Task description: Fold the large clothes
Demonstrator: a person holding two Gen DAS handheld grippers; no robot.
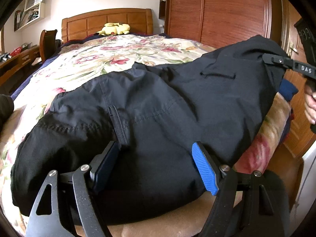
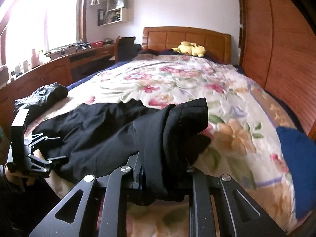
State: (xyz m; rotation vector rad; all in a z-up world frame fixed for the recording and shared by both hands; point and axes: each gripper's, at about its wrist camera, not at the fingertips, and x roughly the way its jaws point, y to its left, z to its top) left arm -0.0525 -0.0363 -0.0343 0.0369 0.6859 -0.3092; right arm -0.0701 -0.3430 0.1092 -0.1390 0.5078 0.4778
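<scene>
Black trousers [image 1: 148, 108] lie across the near end of a bed with a floral quilt [image 1: 102, 55]. My left gripper [image 1: 156, 158] is open, its blue-padded fingers [image 1: 205, 169] spread over the near edge of the cloth. My right gripper [image 1: 276, 61] is shut on the trousers' right end and holds it lifted off the quilt. In the right wrist view the black cloth [image 2: 118, 130] drapes through the right gripper [image 2: 164, 167], folded over itself, and the left gripper [image 2: 57, 148] shows at the left edge of the garment.
A yellow plush toy [image 1: 114, 28] lies by the wooden headboard [image 1: 106, 19]. A wooden wardrobe [image 1: 217, 7] stands at the right. A blue cushion [image 2: 298, 165] sits on the bed's right side. Another dark garment [image 2: 45, 94] lies at the left. A desk [image 2: 59, 63] runs under the window.
</scene>
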